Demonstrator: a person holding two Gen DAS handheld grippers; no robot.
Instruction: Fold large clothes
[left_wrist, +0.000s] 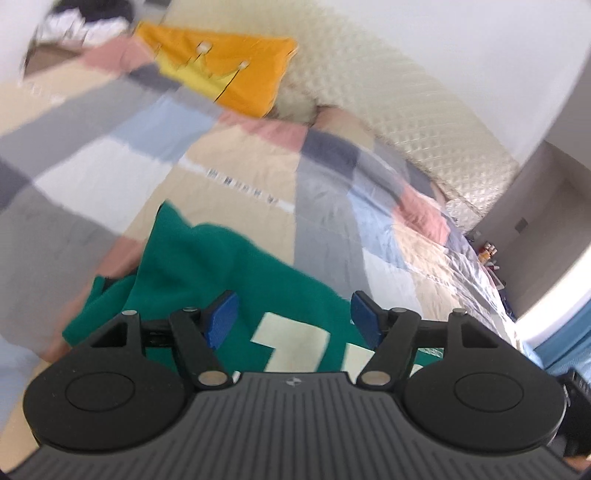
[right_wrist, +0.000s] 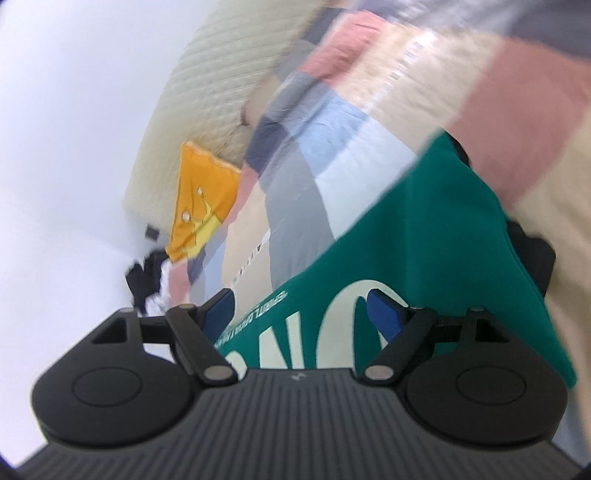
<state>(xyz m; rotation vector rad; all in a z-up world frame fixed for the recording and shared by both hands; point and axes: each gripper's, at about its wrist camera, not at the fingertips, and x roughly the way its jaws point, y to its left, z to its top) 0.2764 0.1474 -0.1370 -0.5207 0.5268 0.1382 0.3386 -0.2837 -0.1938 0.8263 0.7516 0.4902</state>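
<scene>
Green sweatshirt with cream lettering (left_wrist: 207, 266) lies rumpled on the patchwork quilt (left_wrist: 236, 173), barely folded; left gripper (left_wrist: 293, 319) and right gripper (right_wrist: 301, 314) hover spread, holding nothing.

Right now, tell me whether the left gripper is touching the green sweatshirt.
Cannot tell. In the left wrist view the left gripper has its jaws open with the green sweatshirt behind and between them, but motion blur hides any contact or gap at the blue pads.
</scene>
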